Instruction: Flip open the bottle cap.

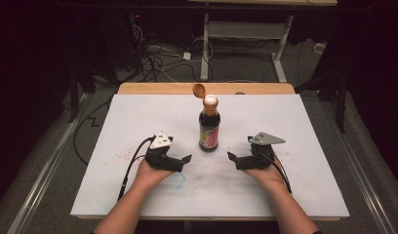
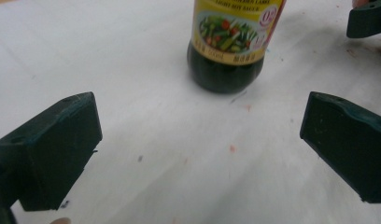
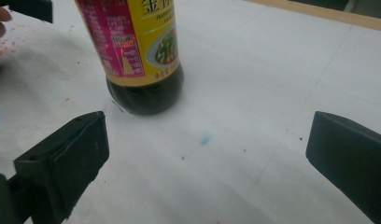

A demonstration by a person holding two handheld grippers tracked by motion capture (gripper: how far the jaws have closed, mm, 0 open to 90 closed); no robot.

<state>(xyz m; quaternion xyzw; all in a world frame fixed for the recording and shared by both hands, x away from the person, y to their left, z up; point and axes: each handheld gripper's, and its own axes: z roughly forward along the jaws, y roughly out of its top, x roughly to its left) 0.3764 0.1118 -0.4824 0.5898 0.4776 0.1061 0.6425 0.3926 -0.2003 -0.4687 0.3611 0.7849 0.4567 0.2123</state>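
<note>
One dark sauce bottle [image 1: 209, 127] stands on one white desk [image 1: 138, 117], its single orange cap [image 1: 199, 90] flipped open. Two grippers are counted, the left gripper [image 1: 186, 160] and the right gripper [image 1: 231, 157], each carrying two black jaws, one grey plate and one cable. Two hands hold them, one apiece.

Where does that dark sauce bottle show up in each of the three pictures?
High view: sauce bottle stands mid-table, between both grippers, cap flipped open.
Left gripper view: its lower part at top centre.
Right gripper view: its lower part at upper left.
Shared landmark: the white table sheet under it.
</note>
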